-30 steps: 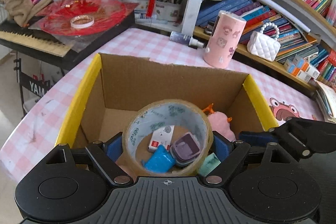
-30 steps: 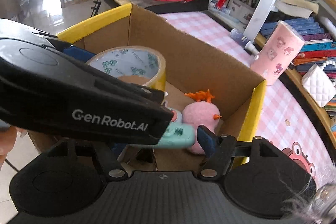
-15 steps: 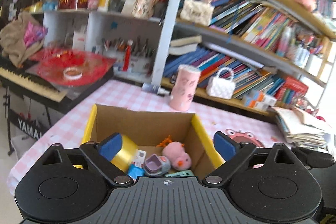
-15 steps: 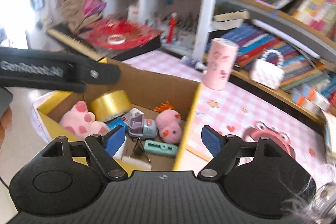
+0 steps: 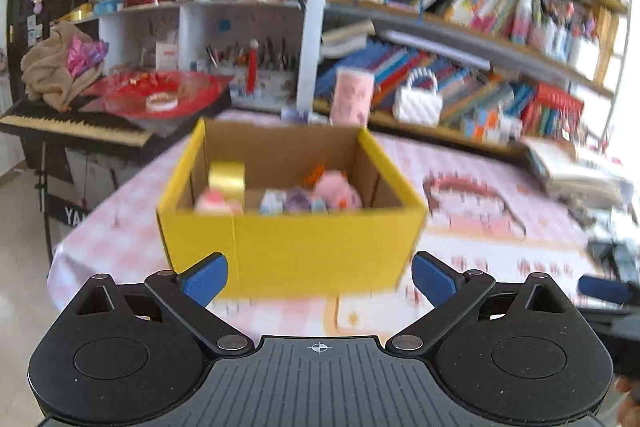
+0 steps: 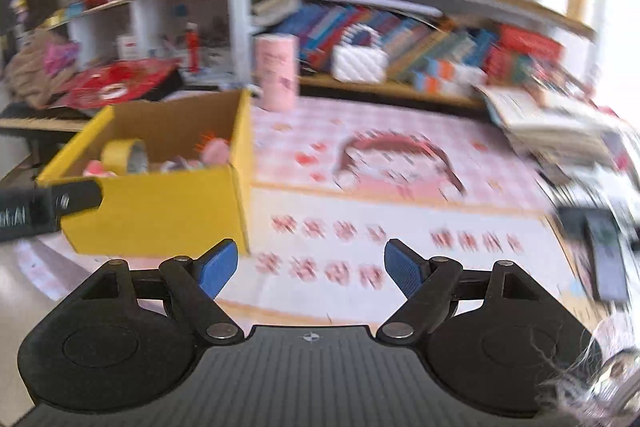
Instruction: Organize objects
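A yellow cardboard box [image 5: 288, 251] stands on the pink checked table, its near wall facing me. Inside it lie a yellow tape roll [image 5: 227, 177], a pink plush toy [image 5: 336, 193] and several small items, all blurred. My left gripper [image 5: 318, 273] is open and empty, held back in front of the box's near wall. My right gripper [image 6: 311, 263] is also open and empty, over the tablecloth to the right of the box [image 6: 160, 211]. The right wrist view shows the tape roll [image 6: 124, 155] and plush toy [image 6: 216, 149] too.
A pink cylinder [image 5: 354, 95] and a white handbag [image 5: 418, 103] stand behind the box by the bookshelves. A piano keyboard [image 5: 80, 127] is at the left. A stack of papers [image 6: 560, 123] and a dark flat device [image 6: 608, 251] lie at the table's right.
The left gripper let go of the tape roll and the right gripper let go of a mint-coloured item, both inside the box. Both grippers drew back out of the box, the right one swinging rightward.
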Tool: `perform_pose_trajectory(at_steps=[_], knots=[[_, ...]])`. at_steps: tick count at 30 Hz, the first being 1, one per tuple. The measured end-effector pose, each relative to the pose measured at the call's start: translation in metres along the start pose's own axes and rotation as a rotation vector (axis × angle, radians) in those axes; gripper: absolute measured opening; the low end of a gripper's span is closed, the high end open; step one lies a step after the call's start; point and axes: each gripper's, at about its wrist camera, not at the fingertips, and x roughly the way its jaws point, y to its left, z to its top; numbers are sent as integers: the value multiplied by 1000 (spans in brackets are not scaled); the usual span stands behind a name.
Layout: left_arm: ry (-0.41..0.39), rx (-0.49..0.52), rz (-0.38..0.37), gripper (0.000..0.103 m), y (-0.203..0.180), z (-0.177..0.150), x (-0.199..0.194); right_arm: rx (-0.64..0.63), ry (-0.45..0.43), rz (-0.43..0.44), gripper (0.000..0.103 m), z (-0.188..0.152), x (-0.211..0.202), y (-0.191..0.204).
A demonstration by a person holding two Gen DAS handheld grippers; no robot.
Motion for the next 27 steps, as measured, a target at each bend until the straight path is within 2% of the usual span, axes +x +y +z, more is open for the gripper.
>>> perform_pose_trajectory(at_steps=[6,15,20,27], knots=[[52,47,-39,100,-19,-22,-6,43,-5,-84,79,-29,-21,-17],[48,141,-62,100,-56,-41,-13,57,9,-206,83,-46,-33,-34],[60,153,-36,100,-65,-48,-17,71,19,-255,89,-55,-38,-38],[93,169,-1,100,-68,-56,-17,88,38,-280,98,-66,-43,-40]])
